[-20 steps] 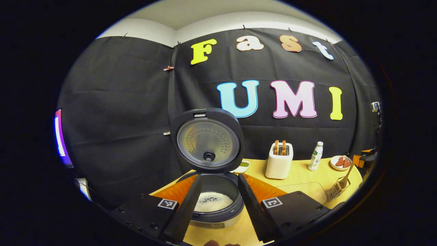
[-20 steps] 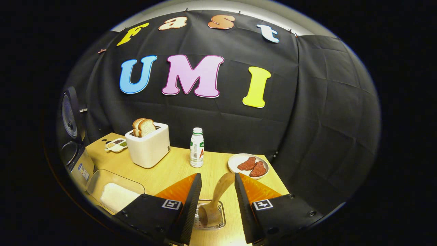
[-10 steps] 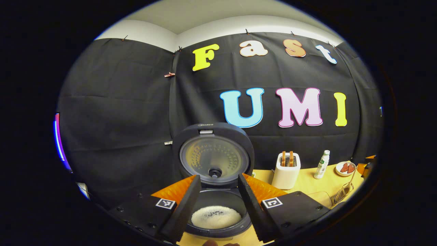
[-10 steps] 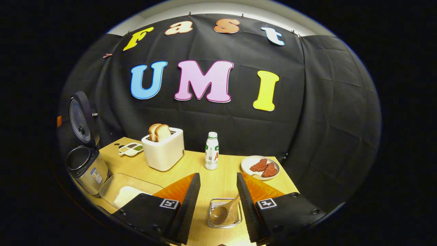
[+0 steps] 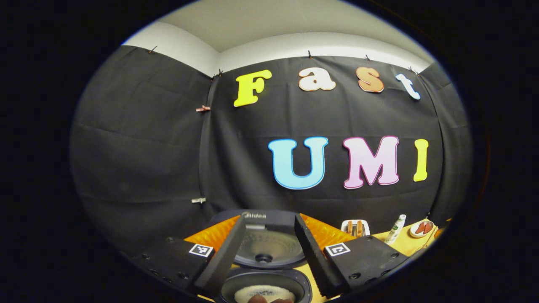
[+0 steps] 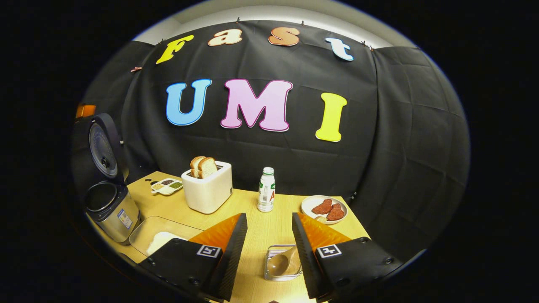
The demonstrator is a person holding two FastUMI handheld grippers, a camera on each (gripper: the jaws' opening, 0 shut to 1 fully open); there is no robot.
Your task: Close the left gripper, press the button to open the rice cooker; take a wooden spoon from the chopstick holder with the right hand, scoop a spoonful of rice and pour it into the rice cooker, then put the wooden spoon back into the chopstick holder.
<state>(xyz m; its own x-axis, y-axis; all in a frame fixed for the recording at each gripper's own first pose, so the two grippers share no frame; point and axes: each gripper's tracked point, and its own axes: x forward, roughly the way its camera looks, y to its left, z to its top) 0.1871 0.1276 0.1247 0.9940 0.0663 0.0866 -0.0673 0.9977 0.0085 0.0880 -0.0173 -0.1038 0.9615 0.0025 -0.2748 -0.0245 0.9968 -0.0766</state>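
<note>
With the spoon (image 6: 283, 261) lying back in the wire holder (image 6: 269, 275) on the table (image 6: 261, 227), bowl down and handle leaning toward the plate (image 6: 313, 201), the task looks close to finished. The right gripper (image 6: 264, 252) hangs just above the holder, its fingers spread apart with nothing between them. The left gripper (image 5: 264, 252) hovers over the cooker (image 5: 265, 290), fingers likewise apart and empty. The cooker's lid (image 5: 269, 246) stands raised, and white rice shows in the pot below. In the right gripper view the cooker (image 6: 110, 206) sits at the table's left end, just beside a clear tray (image 6: 143, 231) holding more rice.

Risks from here, as I judge them:
- The right fingers flank the holder closely; a sideways drift while pulling away could catch the wire rim or the handle and tip the light holder over.
- The spoon leans loosely, so a knock could flip it out onto the table.
- The left gripper is close over the open pot; dropping lower could strike the lid or the pot rim.

As for writing, a brand name is printed on the lid's top edge, and the bottle (image 6: 266, 189) and the cooker's side carry labels; I leave them unread. Square coded markers sit on both grippers' bodies.
</note>
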